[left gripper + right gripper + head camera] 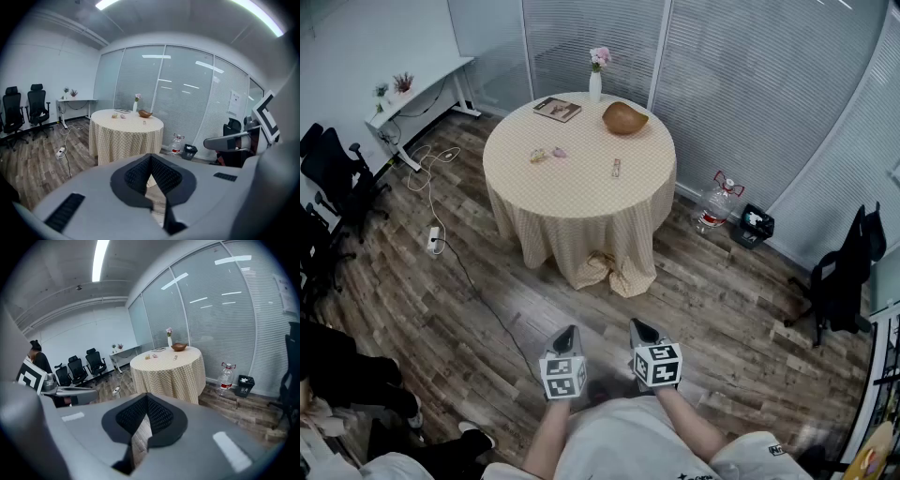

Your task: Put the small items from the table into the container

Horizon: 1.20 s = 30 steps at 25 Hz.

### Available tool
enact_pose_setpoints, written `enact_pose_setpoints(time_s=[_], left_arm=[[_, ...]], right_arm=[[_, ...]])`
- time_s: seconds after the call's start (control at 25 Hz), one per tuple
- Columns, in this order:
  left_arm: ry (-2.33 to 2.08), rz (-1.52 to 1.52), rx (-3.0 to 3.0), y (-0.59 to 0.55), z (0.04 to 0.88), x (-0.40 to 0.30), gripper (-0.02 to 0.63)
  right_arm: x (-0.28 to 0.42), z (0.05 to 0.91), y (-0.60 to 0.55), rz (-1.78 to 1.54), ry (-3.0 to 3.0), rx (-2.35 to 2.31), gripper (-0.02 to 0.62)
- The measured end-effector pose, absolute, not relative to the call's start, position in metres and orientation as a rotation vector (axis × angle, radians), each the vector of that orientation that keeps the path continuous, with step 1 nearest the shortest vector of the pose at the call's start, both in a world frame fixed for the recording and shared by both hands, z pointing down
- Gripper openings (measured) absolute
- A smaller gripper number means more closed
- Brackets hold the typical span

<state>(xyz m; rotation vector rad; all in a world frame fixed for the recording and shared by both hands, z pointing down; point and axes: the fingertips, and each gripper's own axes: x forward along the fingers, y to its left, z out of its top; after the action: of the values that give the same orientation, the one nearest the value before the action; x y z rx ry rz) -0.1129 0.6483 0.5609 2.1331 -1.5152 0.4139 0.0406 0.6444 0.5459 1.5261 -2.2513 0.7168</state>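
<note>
Wooden bowl [624, 118], small items [539, 156] on table [581, 192], well beyond closed jaws.

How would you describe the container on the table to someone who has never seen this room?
Find the round table with the pale checked cloth, near the glass wall. On its far side, just right of the white vase with pink flowers, sits the container. It alone is brown and bowl-shaped; the vase is tall and white, the book flat.

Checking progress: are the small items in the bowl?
Out: the pink item, yellowish item and slim item lie on the tablecloth, outside the bowl.
</note>
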Motion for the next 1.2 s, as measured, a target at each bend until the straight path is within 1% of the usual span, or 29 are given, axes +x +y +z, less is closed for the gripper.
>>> enact_pose_setpoints(time_s=[0.44,0.68,0.88,1.2], left_arm=[[-1.473,0.425,2.154,0.639,0.565,-0.112,0.005],[-1.440,0.417,2.197,0.587,0.555,-0.092,0.005],[-1.432,0.432,2.237,0.519,0.546,-0.069,0.005],[-1.434,0.489,2.198,0.400,0.548,-0.041,0.005]], right_arm=[[0.039,0.544,0.640,0.734,-2.253,1.586,0.002],[0.056,0.540,0.609,0.737,-2.241,1.628,0.002],[0.074,0.549,0.552,0.787,-2.230,1.656,0.002],[0.094,0.544,0.422,0.807,-2.255,1.607,0.002]])
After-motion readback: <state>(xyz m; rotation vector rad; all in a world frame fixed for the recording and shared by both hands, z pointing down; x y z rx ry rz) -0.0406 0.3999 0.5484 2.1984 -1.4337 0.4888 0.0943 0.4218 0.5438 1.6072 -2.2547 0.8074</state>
